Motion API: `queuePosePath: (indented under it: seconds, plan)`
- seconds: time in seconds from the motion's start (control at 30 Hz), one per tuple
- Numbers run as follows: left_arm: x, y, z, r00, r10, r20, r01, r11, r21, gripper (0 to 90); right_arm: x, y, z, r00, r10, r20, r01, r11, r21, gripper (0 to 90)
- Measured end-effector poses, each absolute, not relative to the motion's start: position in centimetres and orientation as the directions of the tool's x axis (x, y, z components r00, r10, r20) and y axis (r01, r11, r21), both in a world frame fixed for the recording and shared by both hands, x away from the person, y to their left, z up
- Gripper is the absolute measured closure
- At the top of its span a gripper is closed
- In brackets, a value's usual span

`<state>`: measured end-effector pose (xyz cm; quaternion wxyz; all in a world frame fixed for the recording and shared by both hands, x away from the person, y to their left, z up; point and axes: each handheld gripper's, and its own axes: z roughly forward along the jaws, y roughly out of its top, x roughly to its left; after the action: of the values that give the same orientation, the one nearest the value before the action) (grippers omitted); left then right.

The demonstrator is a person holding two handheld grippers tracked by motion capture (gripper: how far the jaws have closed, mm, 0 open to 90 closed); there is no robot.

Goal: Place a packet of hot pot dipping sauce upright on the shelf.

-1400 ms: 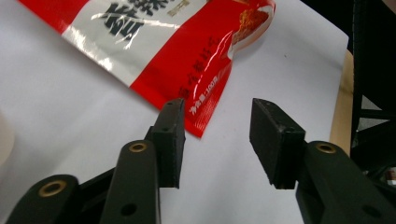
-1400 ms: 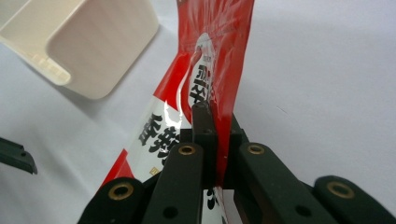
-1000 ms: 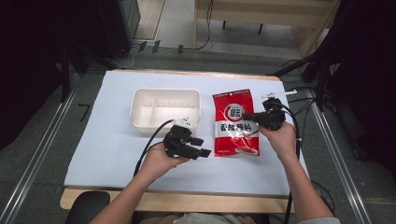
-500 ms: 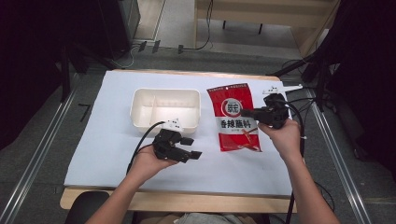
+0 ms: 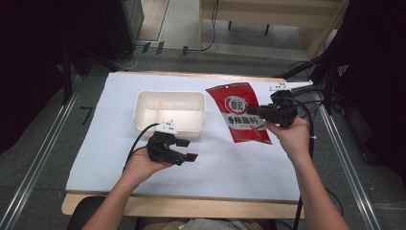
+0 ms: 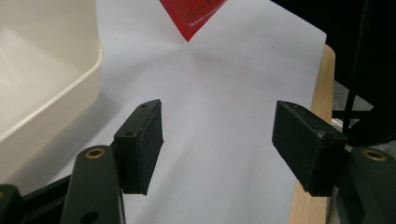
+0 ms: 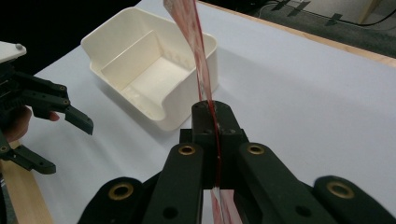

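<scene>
Over counter: right tongs [image 5: 256, 111] clamp red seasoning pouch [image 5: 239, 115], lifted.
Left tongs [image 5: 187, 149]: just opened, empty.
Next: likely carry pouch into white tray [image 5: 143, 103].

Table [image 5: 335, 191], covered by a paper sheet [image 5: 239, 167]. On the sheet, left of centre toward the far edge: divided tray [image 5: 170, 111]. Right of the tray, just beside it: seasoning pouch [image 5: 242, 112], raised off the sheet, between the jaws of the right gripper [image 5: 253, 111] at its right edge. Left gripper [image 5: 187, 149]: before the tray, near its front wall, well apart from the pouch
</scene>
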<state>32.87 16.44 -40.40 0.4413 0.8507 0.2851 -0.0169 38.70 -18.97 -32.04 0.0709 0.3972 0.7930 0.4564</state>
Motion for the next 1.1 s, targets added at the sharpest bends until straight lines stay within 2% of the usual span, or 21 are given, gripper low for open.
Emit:
queuePosePath:
  seconds: [0.27,0.67,1.1]
  plan:
    - [33.0,17.1,-40.7,0.828,0.497,-0.258,0.502,-0.454,0.736,34.2,39.7,-18.7,-30.2,-0.678,0.689,0.256,0.567,0.269,0.779,90.0]
    - [32.7,17.6,-40.7,0.822,0.500,-0.271,0.507,-0.429,0.747,34.0,41.4,-17.6,-28.1,-0.682,0.685,0.259,0.575,0.283,0.768,90.0]
    - [32.5,18.3,-40.7,0.818,0.501,-0.282,0.510,-0.406,0.758,34.0,43.2,-14.9,-25.5,-0.698,0.674,0.240,0.556,0.299,0.775,90.0]
